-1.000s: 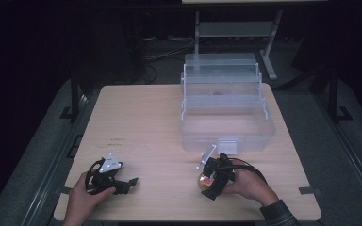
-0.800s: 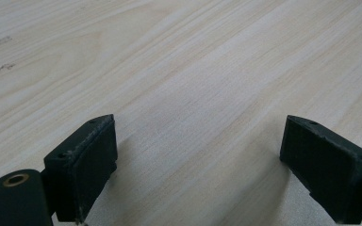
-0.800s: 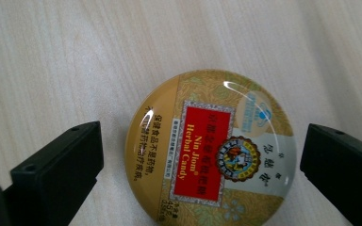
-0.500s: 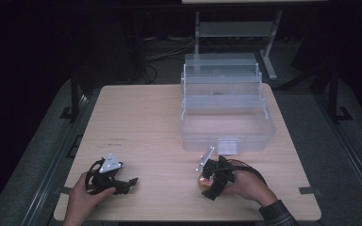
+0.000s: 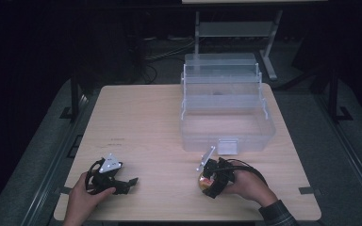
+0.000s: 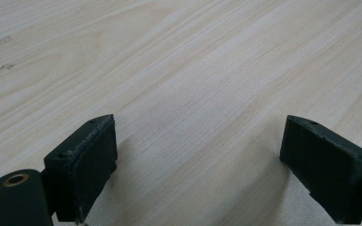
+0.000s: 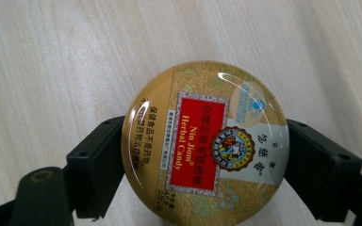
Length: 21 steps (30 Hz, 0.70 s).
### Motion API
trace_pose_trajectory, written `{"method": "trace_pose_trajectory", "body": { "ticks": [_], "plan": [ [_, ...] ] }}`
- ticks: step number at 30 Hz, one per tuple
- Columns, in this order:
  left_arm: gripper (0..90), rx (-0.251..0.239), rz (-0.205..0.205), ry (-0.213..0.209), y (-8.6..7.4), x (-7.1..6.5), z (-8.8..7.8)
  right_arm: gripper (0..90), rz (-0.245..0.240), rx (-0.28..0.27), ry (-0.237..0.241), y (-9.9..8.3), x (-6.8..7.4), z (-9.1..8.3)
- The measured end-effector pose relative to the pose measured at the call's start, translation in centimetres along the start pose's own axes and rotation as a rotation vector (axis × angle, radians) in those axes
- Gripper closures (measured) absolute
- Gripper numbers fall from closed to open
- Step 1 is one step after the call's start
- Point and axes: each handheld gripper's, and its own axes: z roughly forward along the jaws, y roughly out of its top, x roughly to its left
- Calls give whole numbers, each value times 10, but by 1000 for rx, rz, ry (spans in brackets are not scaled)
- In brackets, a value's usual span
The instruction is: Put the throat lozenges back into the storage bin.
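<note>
The right gripper (image 7: 202, 155), jaws just closed on the round candy tin (image 7: 206, 141), sits just before the clear open box (image 5: 226, 117), directly beyond it.

High view: above the near edge of the surface (image 5: 169, 117), facing forward and down, far. Left hand-held gripper (image 6: 198, 165) view: low, close over bare wood. Right hand-held gripper (image 7: 202, 160) view: close, steeply down; all share the near edge

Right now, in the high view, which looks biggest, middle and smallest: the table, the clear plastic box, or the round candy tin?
1. Table, the biggest by far.
2. Clear plastic box, covering a small share of the tabletop.
3. Candy tin, smallest, partly hidden by the right gripper.
</note>
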Motion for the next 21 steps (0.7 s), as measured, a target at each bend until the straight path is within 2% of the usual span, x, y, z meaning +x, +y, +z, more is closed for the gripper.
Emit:
{"method": "trace_pose_trajectory", "body": {
  "ticks": [10, 21],
  "plan": [
    [107, 0, 0, 0, 0, 0, 0, 196, 7, 6, 6, 0, 0, -1],
    [108, -2, -2, 0, 0, 0, 0, 197, 25, -9, 14, -4, -1, -13]
  ]
}}
